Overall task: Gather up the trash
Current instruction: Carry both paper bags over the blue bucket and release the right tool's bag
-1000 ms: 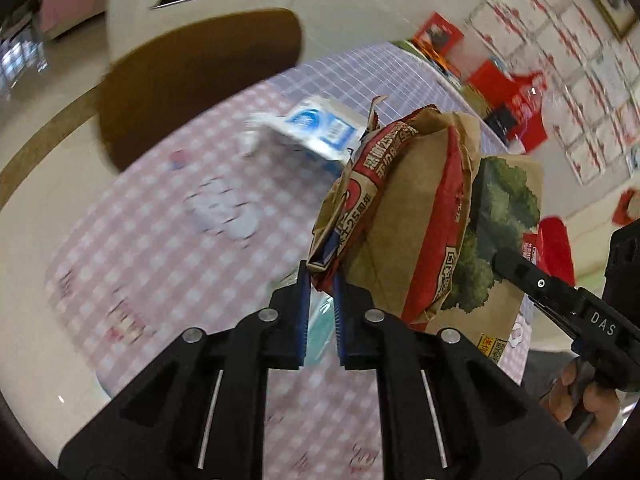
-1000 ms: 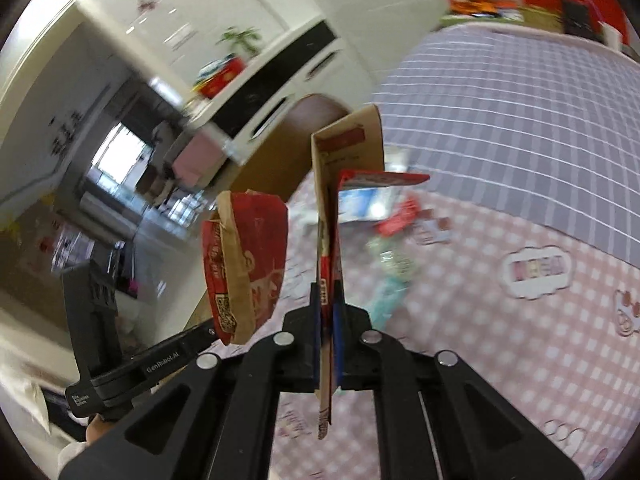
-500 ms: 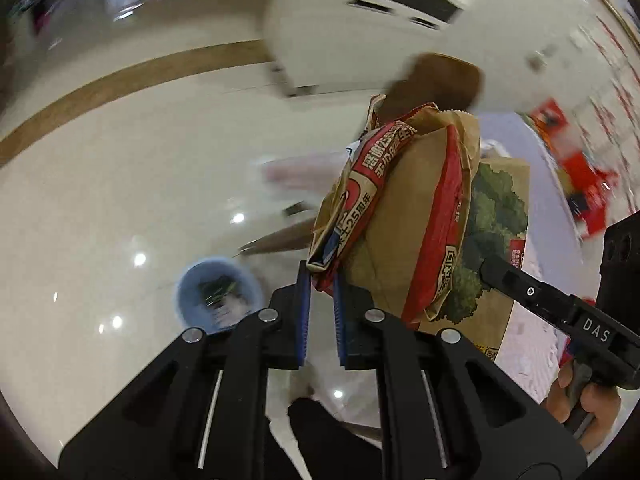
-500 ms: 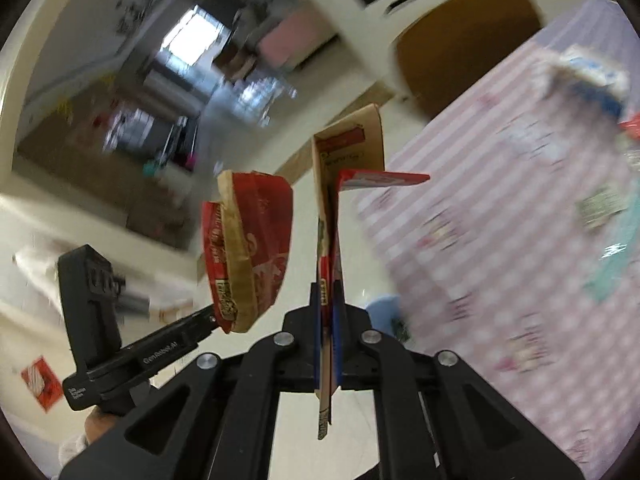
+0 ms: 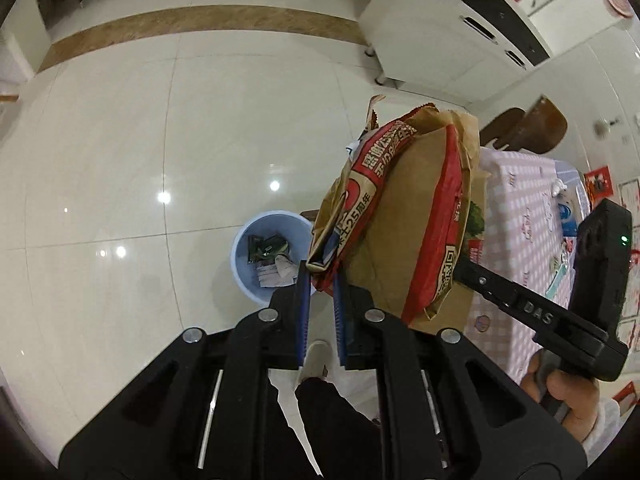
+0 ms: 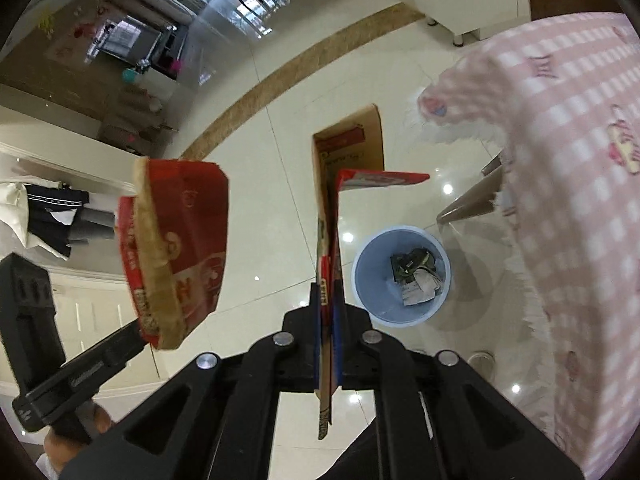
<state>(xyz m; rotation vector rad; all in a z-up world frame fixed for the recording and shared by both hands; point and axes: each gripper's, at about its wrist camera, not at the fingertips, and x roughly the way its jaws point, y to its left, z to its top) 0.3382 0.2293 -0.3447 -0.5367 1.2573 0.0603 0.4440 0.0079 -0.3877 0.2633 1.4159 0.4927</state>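
bin vs. grippers: the light blue waste bin (image 5: 272,256) sits on the tiled floor (image 5: 140,140), below and ahead of both tools, mouth facing straight up. It already has some wrappers and paper scraps in the bottom.

left gripper (image 5: 320,276): clamped down on the lower corner of a crumpled red and brown paper food bag (image 5: 400,208). Jaws nearly together, just the paper between them. In the left wrist view the bin shows just left of the fingertips, partly tucked behind them.

right gripper (image 6: 330,292): pinched tight on a flattened red and brown carton (image 6: 332,216), held edge-on so you mostly see a thin line of cardboard. The bin (image 6: 400,276) is just right of its fingertips here.

who's nearer: honestly close to a tie (the right one looks a touch closer to being over the rim, but fisheye, so don't quote me).

bag axis: long side runs up and away from the jaws, leaning right, open crumpled end on top.

carton axis: long side stands straight out from the jaws, a bent flap pointing right toward the pink checked tablecloth (image 6: 568,160).

next move, my guess: get each piece over the bin mouth before letting go, since both stick out well beyond the fingertips and could catch the rim.
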